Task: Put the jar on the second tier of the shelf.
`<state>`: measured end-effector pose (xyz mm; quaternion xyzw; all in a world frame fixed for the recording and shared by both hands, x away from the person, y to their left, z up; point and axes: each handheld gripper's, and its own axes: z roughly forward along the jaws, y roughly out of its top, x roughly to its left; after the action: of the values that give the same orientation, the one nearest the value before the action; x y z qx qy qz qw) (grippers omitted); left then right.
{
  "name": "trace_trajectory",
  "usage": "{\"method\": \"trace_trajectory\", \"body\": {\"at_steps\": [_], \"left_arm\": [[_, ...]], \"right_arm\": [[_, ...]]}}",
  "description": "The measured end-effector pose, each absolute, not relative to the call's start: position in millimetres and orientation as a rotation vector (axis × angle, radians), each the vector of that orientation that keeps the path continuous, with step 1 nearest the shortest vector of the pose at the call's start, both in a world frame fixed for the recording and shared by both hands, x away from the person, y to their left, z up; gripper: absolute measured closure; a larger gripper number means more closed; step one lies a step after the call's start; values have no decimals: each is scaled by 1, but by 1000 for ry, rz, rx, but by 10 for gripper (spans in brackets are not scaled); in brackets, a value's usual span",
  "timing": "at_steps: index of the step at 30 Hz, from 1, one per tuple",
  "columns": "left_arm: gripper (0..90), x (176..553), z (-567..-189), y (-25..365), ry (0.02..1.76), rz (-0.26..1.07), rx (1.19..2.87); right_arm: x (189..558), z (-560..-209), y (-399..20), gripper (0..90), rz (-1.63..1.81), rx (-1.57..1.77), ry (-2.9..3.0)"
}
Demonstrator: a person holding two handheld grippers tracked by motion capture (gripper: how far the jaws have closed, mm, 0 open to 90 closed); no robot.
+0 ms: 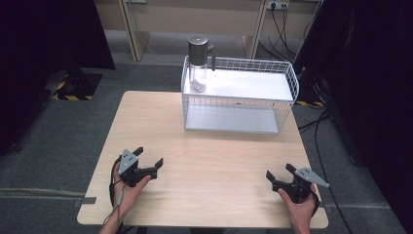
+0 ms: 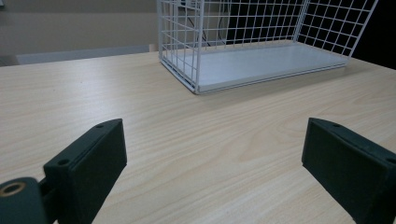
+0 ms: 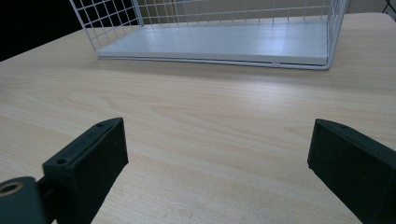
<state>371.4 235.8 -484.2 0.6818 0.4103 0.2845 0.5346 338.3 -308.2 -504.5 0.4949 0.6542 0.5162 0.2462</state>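
A white wire rack (image 1: 287,73) with two shelves stands at the back of the wooden table (image 1: 209,161). On its top shelf, at the left end, stands a clear cup with a dark grey lid (image 1: 198,61). My left gripper (image 1: 149,157) rests near the table's front left, held in a hand, open with nothing between its jaws. Held in the other hand at the front right, my right gripper (image 1: 279,172) is open and empty too. Both gripper views look across bare wood to the rack (image 2: 196,56) (image 3: 322,60), with my left gripper (image 2: 212,158) and right gripper (image 3: 217,161) spread wide.
Grey carpet surrounds the table. Wooden furniture legs (image 1: 134,34) and cables (image 1: 280,29) lie behind the rack. Black curtains (image 1: 44,53) close off both sides. Yellow-black tape (image 1: 73,96) marks the floor at left.
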Motion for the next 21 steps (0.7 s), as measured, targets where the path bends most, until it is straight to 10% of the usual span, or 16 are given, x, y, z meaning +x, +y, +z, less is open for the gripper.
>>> {"method": "trace_trajectory", "body": {"at_steps": [21], "left_arm": [[68, 364, -497, 243, 1001, 686, 1631]], "right_arm": [[338, -505, -308, 51, 1409, 1350, 1784]]}}
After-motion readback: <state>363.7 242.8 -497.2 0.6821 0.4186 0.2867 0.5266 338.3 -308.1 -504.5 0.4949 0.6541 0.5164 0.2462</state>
